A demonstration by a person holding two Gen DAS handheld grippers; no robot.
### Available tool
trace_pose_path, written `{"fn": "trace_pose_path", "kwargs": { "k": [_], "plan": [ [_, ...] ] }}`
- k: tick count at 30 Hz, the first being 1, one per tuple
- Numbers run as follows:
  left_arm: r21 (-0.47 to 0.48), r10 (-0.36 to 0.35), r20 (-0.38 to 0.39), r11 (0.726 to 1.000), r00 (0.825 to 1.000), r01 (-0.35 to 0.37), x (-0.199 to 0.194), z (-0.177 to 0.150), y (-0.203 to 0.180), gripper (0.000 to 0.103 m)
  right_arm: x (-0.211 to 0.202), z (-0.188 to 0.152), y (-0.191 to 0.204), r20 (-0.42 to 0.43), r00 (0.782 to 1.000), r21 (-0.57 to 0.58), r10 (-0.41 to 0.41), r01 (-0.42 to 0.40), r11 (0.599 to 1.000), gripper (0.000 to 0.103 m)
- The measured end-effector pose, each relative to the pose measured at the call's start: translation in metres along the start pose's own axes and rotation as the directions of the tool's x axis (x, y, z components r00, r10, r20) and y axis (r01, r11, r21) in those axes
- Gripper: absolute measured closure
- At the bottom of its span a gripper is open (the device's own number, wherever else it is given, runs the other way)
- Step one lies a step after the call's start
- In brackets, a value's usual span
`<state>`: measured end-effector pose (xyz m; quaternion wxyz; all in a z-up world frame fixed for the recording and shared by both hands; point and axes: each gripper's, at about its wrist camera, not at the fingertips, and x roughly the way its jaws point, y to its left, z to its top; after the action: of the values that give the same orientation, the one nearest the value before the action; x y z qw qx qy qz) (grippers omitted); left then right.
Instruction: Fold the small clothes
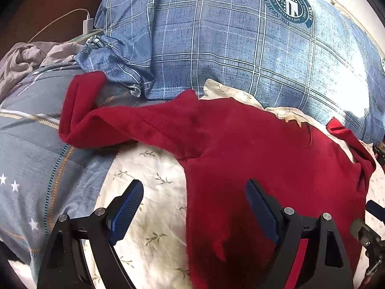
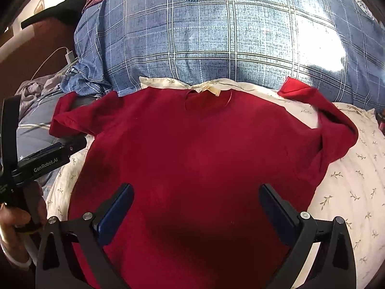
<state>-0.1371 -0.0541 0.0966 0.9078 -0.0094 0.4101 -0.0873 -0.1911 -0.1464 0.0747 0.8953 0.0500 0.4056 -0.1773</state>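
Note:
A red T-shirt lies spread flat on a white leaf-print sheet, collar toward the far side, both short sleeves out. In the left wrist view the shirt fills the right half, its left sleeve reaching onto the blue quilt. My left gripper is open and empty, hovering over the shirt's left edge. My right gripper is open and empty above the shirt's lower middle. The left gripper's body shows at the left of the right wrist view.
A blue plaid pillow with a round emblem lies just beyond the collar. A blue star-print quilt lies at the left. Grey crumpled clothing and a white charger with cable sit at the far left.

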Motion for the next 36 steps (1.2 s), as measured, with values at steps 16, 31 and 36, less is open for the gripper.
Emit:
{"fn": "trace_pose_path", "kwargs": {
  "k": [16,31,36],
  "plan": [
    [0.009,0.017,-0.018,1.0,1.0,-0.017,0.009,0.001,-0.001,0.017,0.032,-0.013,-0.028,-0.052,0.989,0.057,-0.139,0.142,0.988,0.0],
    [0.021,0.033,-0.04,0.999,0.999,-0.032,0.019,0.001,-0.002,0.017,0.049,-0.023,-0.029,-0.019,0.983,0.024,-0.184,0.184,0.983,0.0],
    [0.022,0.033,-0.042,0.999,0.999,-0.032,0.02,0.0,-0.002,0.017,0.049,-0.024,-0.027,-0.011,0.983,0.015,-0.185,0.186,0.983,0.0]
  ]
}}
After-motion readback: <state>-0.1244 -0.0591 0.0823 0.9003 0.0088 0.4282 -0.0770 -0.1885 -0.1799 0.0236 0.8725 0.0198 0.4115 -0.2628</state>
